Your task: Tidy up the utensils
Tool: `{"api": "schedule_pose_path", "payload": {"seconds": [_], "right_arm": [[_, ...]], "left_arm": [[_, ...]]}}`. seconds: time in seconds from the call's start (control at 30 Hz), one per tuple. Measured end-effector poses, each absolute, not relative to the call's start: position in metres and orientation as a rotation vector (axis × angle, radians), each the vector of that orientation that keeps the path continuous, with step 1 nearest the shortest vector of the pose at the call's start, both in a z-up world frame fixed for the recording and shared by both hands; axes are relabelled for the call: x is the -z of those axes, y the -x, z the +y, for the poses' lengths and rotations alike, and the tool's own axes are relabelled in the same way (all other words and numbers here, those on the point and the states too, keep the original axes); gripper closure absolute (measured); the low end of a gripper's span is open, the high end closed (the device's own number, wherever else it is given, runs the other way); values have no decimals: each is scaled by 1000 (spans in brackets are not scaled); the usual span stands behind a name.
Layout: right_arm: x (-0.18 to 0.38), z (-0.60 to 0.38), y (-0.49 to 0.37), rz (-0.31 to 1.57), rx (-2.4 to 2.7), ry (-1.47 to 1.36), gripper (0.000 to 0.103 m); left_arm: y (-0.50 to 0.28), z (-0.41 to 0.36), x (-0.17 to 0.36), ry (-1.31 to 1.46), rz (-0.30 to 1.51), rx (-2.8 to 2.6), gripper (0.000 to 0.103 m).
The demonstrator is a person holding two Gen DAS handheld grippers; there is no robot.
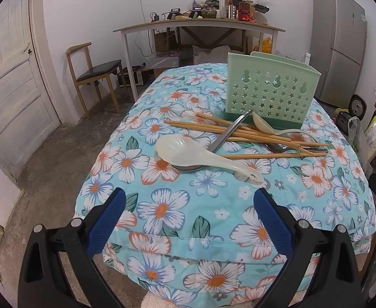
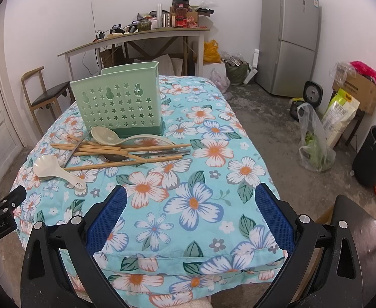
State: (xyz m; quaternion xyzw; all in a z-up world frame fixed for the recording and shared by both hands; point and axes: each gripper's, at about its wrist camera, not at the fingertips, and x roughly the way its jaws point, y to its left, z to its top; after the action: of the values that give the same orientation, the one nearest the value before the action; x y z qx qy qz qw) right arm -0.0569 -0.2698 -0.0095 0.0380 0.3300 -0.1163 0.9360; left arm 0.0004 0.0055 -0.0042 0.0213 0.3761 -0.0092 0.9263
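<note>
A green perforated utensil holder [image 1: 268,91] [image 2: 118,105] stands upright on the floral cloth [image 1: 162,210] [image 2: 193,200]. In front of it lies a pile: a white rice paddle [image 1: 188,155] [image 2: 56,170], a cream ladle [image 1: 265,125] [image 2: 110,137], several wooden chopsticks [image 1: 239,133] [image 2: 126,163] and metal spoons [image 1: 229,131] [image 2: 116,157]. My left gripper [image 1: 189,200] is open and empty, near the front edge, just short of the paddle. My right gripper [image 2: 191,197] is open and empty, to the right of the pile. The left gripper's body shows at the left edge of the right wrist view [image 2: 0,205].
Behind the table stand a wooden chair [image 1: 95,74] [image 2: 46,95], a cluttered desk [image 1: 200,25] [image 2: 136,36] and a grey fridge [image 1: 339,43] [image 2: 289,36]. Bags [image 2: 313,143], a box and a black bin [image 2: 373,154] sit on the floor at the right.
</note>
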Motion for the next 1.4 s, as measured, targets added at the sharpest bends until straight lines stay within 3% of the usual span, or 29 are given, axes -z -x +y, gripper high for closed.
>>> {"api": "schedule_pose_path", "payload": {"seconds": [0.9, 1.4], "right_arm": [[12, -264, 51, 693, 234, -73, 8], [36, -256, 23, 821, 156, -101, 8]], "left_arm": [[-7, 19, 5, -29, 762, 19, 6], [-30, 18, 16, -23, 770, 3, 6]]}}
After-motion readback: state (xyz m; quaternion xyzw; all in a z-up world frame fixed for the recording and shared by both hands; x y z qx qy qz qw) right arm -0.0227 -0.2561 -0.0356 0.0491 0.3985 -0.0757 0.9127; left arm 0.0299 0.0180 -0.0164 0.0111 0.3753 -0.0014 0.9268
